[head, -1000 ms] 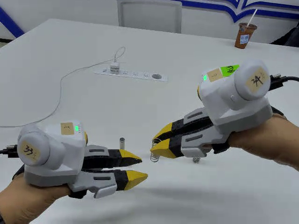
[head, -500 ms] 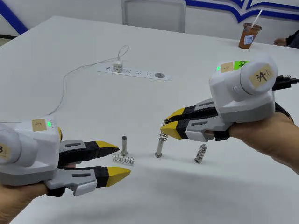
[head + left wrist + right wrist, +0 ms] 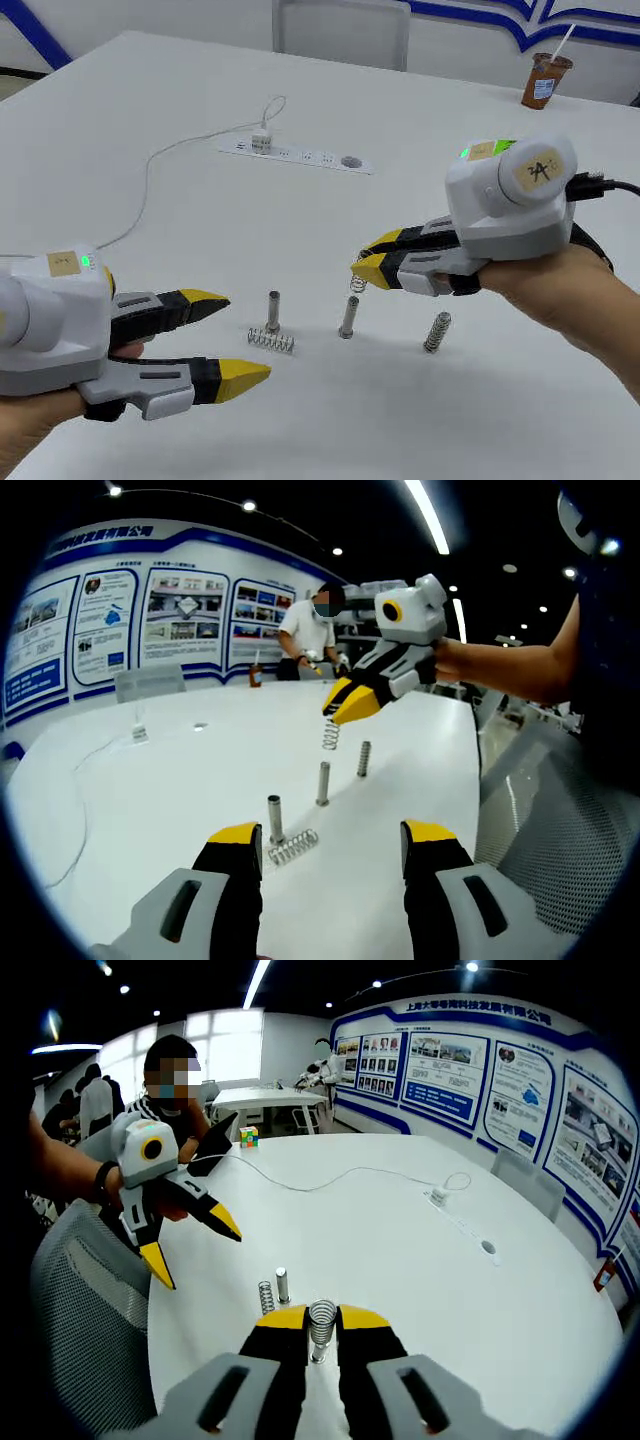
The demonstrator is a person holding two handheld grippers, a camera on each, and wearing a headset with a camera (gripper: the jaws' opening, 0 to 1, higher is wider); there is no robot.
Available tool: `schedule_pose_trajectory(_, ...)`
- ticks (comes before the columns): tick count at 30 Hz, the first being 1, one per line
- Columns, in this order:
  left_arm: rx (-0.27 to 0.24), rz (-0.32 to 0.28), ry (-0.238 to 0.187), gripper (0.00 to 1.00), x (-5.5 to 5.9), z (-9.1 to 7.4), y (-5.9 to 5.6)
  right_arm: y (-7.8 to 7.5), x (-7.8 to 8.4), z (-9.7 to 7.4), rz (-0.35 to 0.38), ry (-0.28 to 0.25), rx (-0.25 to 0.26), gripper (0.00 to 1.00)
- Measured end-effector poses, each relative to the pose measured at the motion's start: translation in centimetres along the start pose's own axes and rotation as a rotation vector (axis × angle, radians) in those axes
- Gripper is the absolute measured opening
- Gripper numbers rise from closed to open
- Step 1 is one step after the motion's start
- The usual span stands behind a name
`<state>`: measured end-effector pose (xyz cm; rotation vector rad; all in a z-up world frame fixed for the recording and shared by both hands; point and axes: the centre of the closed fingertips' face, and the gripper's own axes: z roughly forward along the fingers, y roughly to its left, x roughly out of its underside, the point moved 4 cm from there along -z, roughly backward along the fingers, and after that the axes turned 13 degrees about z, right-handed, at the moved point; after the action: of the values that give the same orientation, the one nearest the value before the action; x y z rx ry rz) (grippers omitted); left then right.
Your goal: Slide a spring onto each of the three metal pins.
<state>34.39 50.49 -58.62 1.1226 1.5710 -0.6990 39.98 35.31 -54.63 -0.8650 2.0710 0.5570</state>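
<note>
R gripper [image 3: 360, 262] jaws pinch a spring [image 3: 357, 284], pin [image 3: 348, 316] just below their tips, L gripper [image 3: 249, 335] jaws spread; off-axis, spring could snag & tip pin.

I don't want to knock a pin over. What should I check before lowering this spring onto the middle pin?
1. Held spring clamped in the right hand-held gripper: ok.
2. Middle pin bare and upright: ok.
3. Held spring centred over that pin: cannot tell.
4. Left hand-held gripper open, apart from the pins: ok.
5. Loose spring lying ready beside the left pin: ok.
</note>
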Motion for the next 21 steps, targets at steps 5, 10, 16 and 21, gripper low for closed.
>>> schedule_pose_trajectory(5,-0.008,-0.008,0.004,0.60,0.2,-0.1,0.1,-0.4,0.5,0.6,0.006,-0.001,-0.003,0.11)
schedule_pose_trajectory(10,-0.013,-0.011,0.007,0.62,0.2,-0.2,0.1,-0.6,1.2,1.0,-0.006,0.015,0.002,0.11)
schedule_pose_trajectory(16,-0.014,-0.012,0.010,0.61,0.2,-0.2,0.1,-0.5,1.5,1.2,0.001,0.018,-0.008,0.11)
schedule_pose_trajectory(21,-0.017,-0.014,0.013,0.61,0.3,-0.2,0.0,-0.7,1.6,1.5,0.019,0.011,-0.015,0.12)
